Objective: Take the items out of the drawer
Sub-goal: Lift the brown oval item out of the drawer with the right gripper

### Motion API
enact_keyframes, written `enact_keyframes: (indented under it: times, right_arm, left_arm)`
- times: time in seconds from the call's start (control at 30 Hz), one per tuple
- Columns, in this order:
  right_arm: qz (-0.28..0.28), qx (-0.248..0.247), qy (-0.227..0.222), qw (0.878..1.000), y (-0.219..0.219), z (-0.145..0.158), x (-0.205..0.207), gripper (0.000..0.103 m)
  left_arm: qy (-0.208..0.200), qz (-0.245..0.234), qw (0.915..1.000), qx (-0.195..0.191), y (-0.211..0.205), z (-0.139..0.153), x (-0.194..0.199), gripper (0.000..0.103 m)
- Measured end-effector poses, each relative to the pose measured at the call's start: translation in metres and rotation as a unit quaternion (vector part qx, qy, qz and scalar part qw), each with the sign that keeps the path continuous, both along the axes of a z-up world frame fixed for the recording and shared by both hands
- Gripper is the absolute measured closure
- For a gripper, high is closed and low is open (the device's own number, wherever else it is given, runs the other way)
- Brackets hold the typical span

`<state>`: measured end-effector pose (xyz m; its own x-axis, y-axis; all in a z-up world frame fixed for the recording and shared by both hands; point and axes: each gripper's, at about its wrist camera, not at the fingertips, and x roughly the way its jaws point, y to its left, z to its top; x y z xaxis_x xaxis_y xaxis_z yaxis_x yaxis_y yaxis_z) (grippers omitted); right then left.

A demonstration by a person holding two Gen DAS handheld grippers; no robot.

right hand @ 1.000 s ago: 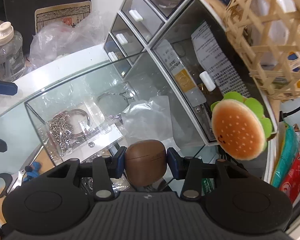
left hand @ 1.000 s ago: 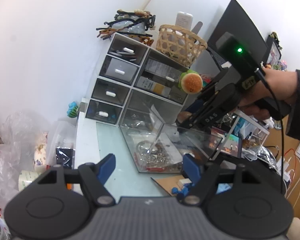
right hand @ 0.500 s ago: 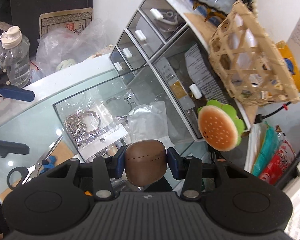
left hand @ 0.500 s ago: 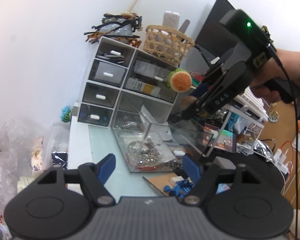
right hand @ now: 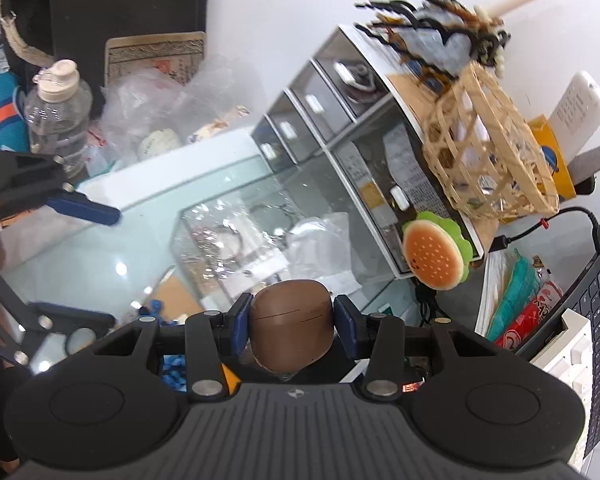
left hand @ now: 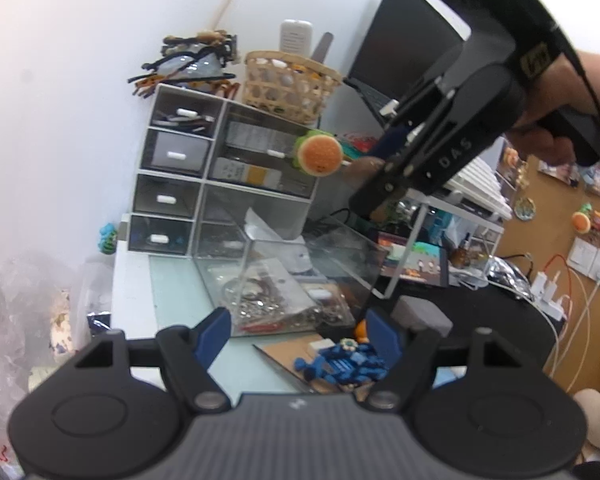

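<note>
A clear drawer [left hand: 340,252] stands pulled out of the white drawer unit [left hand: 180,176], holding key rings, chains and small plastic bags. High above its right end my right gripper [left hand: 374,196] is shut on a brown rounded case [left hand: 360,168]. In the right wrist view the brown case [right hand: 292,324] sits squeezed between the blue pads [right hand: 346,326] of the right gripper [right hand: 292,316], with the drawer [right hand: 198,268] below. My left gripper [left hand: 298,330] is open with nothing between its fingers, just short of the drawer's near end. One of its blue fingers [right hand: 84,208] shows at the left.
A wicker basket [left hand: 290,80] and hair clips sit on the unit. A burger plush [left hand: 320,154] hangs at its front. A laptop [left hand: 408,60] and shelves stand to the right, blue bricks [left hand: 340,360] on cardboard lie near, and plastic bags [left hand: 16,320] and a water bottle [right hand: 56,116] stand left.
My right gripper has risen up and away from the drawer with the brown case still in it. The left gripper has drifted back a little and rolled slightly, still open.
</note>
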<state>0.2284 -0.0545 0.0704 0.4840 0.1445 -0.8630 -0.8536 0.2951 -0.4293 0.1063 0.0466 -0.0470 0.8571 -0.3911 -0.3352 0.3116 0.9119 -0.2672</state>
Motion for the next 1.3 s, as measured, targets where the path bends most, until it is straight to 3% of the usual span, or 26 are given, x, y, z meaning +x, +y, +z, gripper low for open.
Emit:
enact_keyframes:
  times: [0.17,0.67,1.3]
  right_arm:
    - [0.008,0.009,0.001,1.0,0.001,0.006,-0.021,0.055]
    - [0.023,0.01,0.018,1.0,0.0,-0.004,-0.053,0.055]
    - [0.043,0.013,0.079,0.996,0.018,-0.055,-0.05,0.055]
  left_arm:
    - [-0.002,-0.021,0.9997,0.013,0.002,-0.001,-0.005,0.026]
    - [-0.001,-0.017,0.9999,0.003,0.018,0.002,-0.011,0.024]
    - [0.004,-0.058,0.9982,0.014,-0.002,-0.002,-0.012,0.024]
